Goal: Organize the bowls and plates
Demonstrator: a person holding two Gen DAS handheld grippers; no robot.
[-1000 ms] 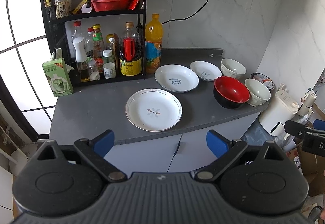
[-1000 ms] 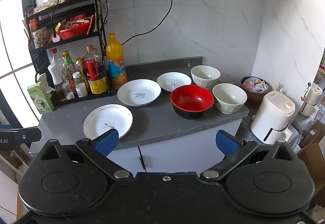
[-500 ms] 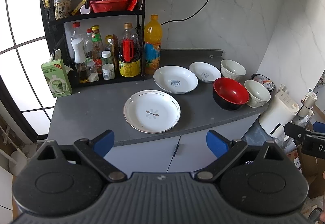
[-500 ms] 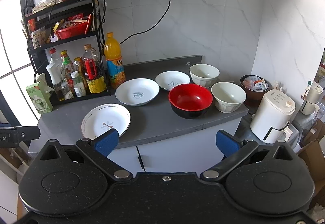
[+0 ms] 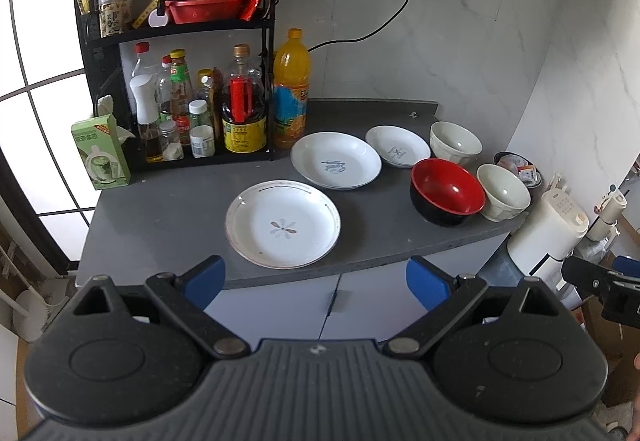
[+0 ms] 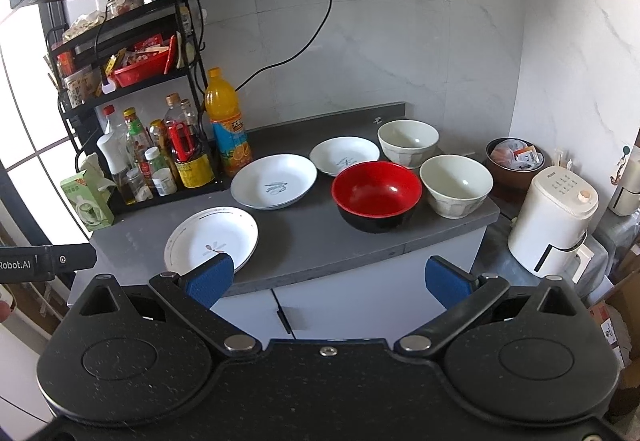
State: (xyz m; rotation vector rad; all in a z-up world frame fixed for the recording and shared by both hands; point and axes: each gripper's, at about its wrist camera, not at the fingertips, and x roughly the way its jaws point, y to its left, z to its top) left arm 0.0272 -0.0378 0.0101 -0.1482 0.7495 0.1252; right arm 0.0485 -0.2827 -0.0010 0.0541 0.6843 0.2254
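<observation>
Left wrist, hand-held gripper (image 5: 316, 281) wide open (empty)

My left claw (image 5: 316, 279) is matte black: two round housings with raised discs, angled link arms on silver pivot pins, a ribbed plate between, and blue pads (image 5: 204, 279) on the fingertips. My right claw (image 6: 327, 279) matches it, speckled black, one screw at centre. White "Robot.AI" lettering marks the left one's side.
</observation>
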